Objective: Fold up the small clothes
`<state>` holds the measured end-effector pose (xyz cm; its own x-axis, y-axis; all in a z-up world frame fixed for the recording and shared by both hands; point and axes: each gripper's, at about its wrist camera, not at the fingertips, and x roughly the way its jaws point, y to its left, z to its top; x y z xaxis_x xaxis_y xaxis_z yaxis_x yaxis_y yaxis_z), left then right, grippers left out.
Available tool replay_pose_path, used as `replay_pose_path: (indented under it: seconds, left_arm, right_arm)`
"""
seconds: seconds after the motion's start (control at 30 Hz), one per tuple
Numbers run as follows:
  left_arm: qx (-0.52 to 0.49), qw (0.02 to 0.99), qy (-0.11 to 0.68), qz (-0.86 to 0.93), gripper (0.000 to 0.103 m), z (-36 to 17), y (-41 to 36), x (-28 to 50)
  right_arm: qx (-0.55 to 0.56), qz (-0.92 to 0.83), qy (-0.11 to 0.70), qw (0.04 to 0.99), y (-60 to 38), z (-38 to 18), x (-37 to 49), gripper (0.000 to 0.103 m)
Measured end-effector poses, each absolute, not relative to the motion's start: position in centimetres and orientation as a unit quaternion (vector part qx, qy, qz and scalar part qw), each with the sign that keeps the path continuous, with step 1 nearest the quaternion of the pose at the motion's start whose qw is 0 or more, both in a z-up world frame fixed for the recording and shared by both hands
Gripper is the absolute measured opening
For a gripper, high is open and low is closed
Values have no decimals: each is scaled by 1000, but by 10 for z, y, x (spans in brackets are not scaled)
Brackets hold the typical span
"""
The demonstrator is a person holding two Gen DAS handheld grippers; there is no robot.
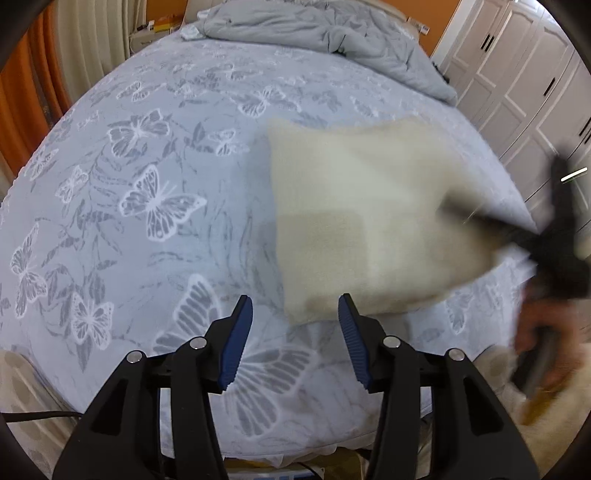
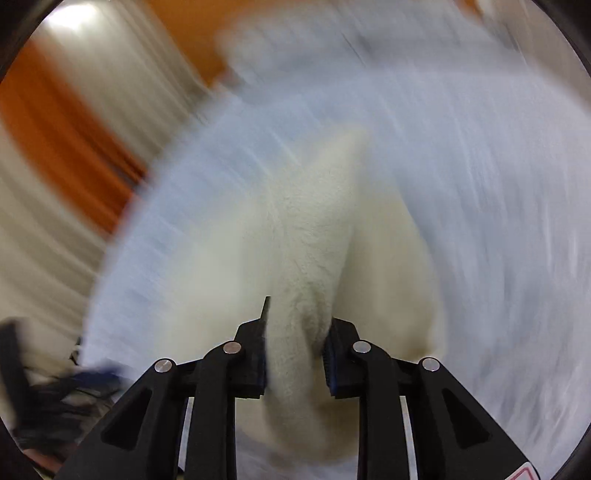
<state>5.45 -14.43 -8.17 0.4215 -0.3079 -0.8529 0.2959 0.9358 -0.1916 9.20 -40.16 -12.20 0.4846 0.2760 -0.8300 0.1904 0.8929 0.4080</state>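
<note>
A cream fleecy cloth (image 1: 369, 206) lies folded on the butterfly-print bed sheet (image 1: 147, 184), with its right end lifted. My left gripper (image 1: 295, 299) hovers open just in front of the cloth's near edge, and nothing is between its blue pads. At the right edge my right gripper (image 1: 480, 225) shows as a dark blur on the cloth's right corner. In the right wrist view the right gripper (image 2: 301, 317) is shut on a bunched fold of the cream cloth (image 2: 314, 221), which runs up and away from the jaws. That view is heavily blurred.
A crumpled grey duvet (image 1: 314, 26) lies at the far end of the bed. White wardrobe doors (image 1: 517, 74) stand to the right, and orange and cream curtains (image 1: 22, 92) hang to the left. A person's hand (image 1: 543, 332) holds the right gripper's handle.
</note>
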Motion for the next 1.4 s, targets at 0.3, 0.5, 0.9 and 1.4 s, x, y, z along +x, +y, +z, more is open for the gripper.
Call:
replay_pose_path:
  seconds: [0.3, 0.5, 0.9, 1.4]
  left_arm:
    - [-11, 848, 502, -171, 51, -77, -153, 67]
    - [13, 847, 503, -171, 53, -87, -188, 85]
    - [37, 848, 509, -144, 71, -111, -191, 94]
    - [6, 836, 526, -157, 66, -99, -188, 93]
  right_arm:
    - [256, 10, 388, 885, -397, -44, 20, 29]
    - [218, -11, 511, 831, -378, -130, 37, 0]
    - [366, -27, 419, 831, -449, -86, 29, 29]
    - [264, -21, 457, 849, -409, -94, 56, 25]
